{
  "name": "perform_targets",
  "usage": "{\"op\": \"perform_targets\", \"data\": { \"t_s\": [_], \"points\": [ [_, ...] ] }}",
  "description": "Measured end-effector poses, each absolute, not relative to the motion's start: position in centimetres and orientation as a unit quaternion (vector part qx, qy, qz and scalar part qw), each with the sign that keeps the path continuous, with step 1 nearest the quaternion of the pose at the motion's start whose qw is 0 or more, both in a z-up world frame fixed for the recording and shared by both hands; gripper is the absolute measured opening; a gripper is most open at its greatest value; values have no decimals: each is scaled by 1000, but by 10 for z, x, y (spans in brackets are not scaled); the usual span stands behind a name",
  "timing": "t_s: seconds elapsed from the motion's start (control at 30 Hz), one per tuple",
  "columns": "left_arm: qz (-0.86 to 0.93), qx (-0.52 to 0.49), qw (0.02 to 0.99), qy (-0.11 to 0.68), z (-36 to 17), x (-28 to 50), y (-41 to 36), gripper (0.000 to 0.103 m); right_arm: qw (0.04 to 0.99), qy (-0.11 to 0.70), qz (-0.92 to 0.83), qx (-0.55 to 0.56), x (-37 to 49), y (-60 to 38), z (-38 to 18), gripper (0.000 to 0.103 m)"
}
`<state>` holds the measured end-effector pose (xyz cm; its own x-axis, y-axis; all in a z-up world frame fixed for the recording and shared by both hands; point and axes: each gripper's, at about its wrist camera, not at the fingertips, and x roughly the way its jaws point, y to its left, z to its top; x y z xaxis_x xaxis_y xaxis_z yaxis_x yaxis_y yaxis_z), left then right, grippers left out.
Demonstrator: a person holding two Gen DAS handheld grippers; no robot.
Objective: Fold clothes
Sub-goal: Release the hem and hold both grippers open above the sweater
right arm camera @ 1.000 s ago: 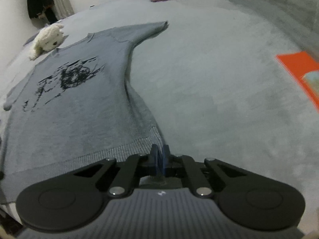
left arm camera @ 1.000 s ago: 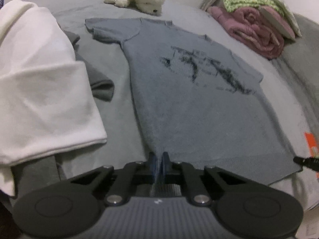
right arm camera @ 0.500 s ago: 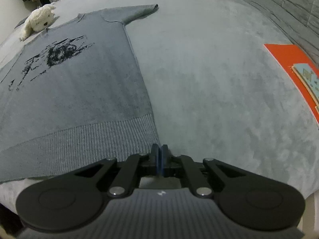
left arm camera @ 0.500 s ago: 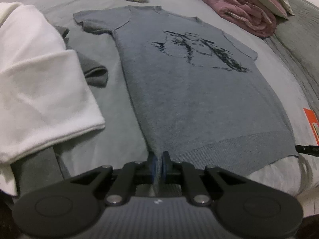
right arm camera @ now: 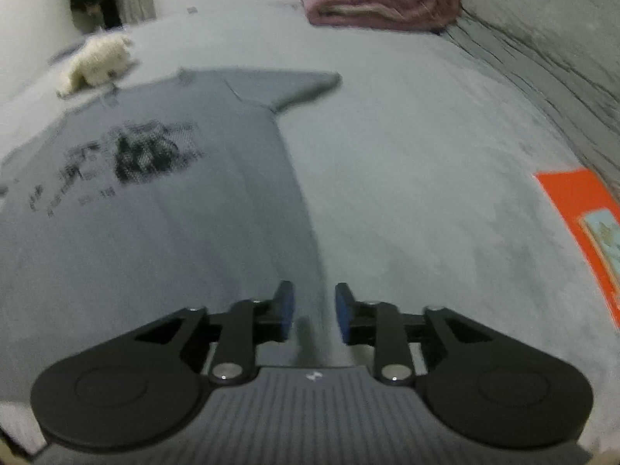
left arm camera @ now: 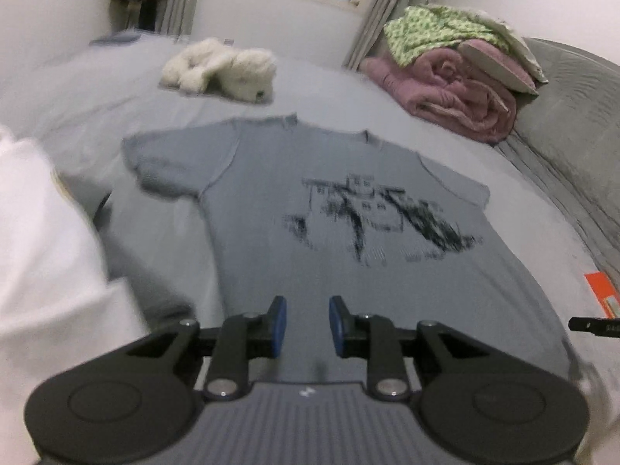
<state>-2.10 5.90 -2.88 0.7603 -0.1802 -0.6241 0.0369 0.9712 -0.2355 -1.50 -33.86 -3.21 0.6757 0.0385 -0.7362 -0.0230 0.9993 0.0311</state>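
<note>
A grey T-shirt (left arm camera: 348, 209) with a dark print lies flat and face up on the grey bed (left arm camera: 97, 89). It also shows in the right wrist view (right arm camera: 155, 209). My left gripper (left arm camera: 304, 325) is open and empty over the shirt's lower left part. My right gripper (right arm camera: 312, 310) is open and empty over the shirt's right side edge near the hem. The tip of the right gripper (left arm camera: 593, 326) shows at the right edge of the left wrist view. Both views are blurred.
A white garment (left arm camera: 42, 271) lies at the left with a dark grey one (left arm camera: 162, 302) under it. A white plush toy (left arm camera: 221, 68) lies beyond the collar. Pink and green bedding (left arm camera: 457, 89) is piled at the back right. An orange booklet (right arm camera: 581, 209) lies right of the shirt.
Both grippers were shut on the shirt's hem corners. Both have opened and let go, and both have lifted and tilted up, so the room's far wall now shows.
</note>
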Motion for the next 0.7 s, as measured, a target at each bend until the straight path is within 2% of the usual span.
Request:
{"op": "perform_targets", "data": {
  "t_s": [0.2, 0.53, 0.6, 0.7],
  "points": [
    [-32, -87, 929, 358, -64, -13, 66, 21, 912, 406, 42, 35, 5, -329, -64, 30],
    [-49, -48, 925, 374, -48, -66, 72, 25, 912, 406, 48, 35, -29, -345, -53, 31],
    [-52, -51, 932, 355, -40, -70, 73, 25, 915, 400, 45, 34, -30, -340, -49, 35],
    [-65, -40, 946, 314, -27, -67, 65, 28, 920, 387, 47, 24, -22, -326, -46, 36]
  ]
}}
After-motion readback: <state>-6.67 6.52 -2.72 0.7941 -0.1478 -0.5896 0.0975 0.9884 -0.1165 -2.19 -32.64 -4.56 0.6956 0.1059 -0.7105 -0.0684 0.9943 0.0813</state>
